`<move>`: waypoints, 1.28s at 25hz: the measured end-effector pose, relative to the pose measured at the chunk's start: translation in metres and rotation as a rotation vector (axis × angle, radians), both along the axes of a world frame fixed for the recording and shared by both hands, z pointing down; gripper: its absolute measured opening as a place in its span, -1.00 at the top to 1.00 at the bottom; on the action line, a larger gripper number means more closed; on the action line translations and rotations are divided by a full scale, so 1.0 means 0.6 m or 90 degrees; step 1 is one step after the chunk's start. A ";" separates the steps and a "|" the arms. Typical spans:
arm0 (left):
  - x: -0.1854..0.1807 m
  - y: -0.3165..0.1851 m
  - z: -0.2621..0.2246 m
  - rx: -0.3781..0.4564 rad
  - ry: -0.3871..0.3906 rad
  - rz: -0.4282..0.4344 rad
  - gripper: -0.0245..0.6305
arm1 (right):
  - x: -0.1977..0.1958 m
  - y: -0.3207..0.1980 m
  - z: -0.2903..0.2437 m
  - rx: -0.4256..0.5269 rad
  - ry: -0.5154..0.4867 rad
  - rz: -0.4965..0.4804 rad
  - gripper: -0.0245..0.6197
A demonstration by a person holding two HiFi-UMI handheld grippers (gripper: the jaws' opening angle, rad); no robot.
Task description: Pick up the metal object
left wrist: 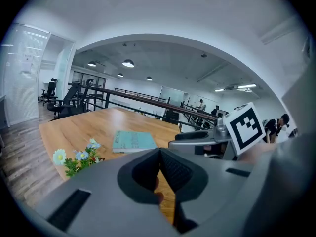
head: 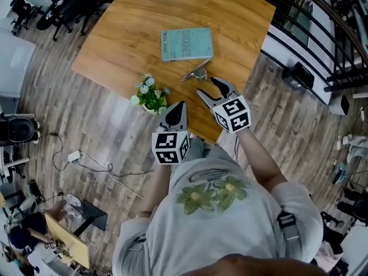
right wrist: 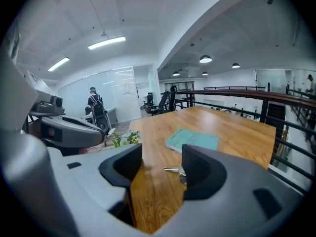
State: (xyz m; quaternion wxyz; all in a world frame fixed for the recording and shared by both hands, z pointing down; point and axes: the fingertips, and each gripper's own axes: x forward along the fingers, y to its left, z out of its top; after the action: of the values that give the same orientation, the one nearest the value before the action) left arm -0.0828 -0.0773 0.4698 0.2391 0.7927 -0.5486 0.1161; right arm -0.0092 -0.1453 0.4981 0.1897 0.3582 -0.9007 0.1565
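Metal object [head: 196, 73] lies upper centre in the head view, just below the book [head: 186, 43]; the left gripper view misses it. The right gripper [head: 206, 85] gapes empty near it; the left gripper [head: 180, 104] is clenched on nothing

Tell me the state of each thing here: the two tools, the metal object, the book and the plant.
Left tool: shut, empty.
Right tool: open, nothing gripped.
Metal object: lying on the table, ungripped.
Book: closed, lying flat.
Plant: upright.

A grey T-shirt [head: 253, 217] bears green floral print.
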 end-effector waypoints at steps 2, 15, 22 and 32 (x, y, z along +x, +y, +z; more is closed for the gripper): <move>-0.001 -0.008 0.005 -0.006 0.001 0.004 0.88 | -0.005 -0.013 0.006 -0.008 0.000 0.003 0.19; -0.002 -0.040 0.030 -0.034 0.019 0.014 0.88 | -0.016 -0.074 0.068 -0.020 0.044 0.002 0.09; -0.003 -0.048 0.040 -0.045 0.024 0.017 0.88 | -0.024 -0.090 0.115 -0.050 0.069 -0.001 0.07; -0.018 -0.064 0.051 -0.054 0.022 0.010 0.88 | -0.024 -0.113 0.188 -0.105 0.112 0.006 0.05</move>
State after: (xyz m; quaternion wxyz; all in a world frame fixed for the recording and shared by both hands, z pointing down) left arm -0.0936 -0.1158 0.5001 0.2814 0.7878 -0.5329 0.1274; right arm -0.0236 -0.2129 0.6108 0.2961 0.3577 -0.8630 0.1991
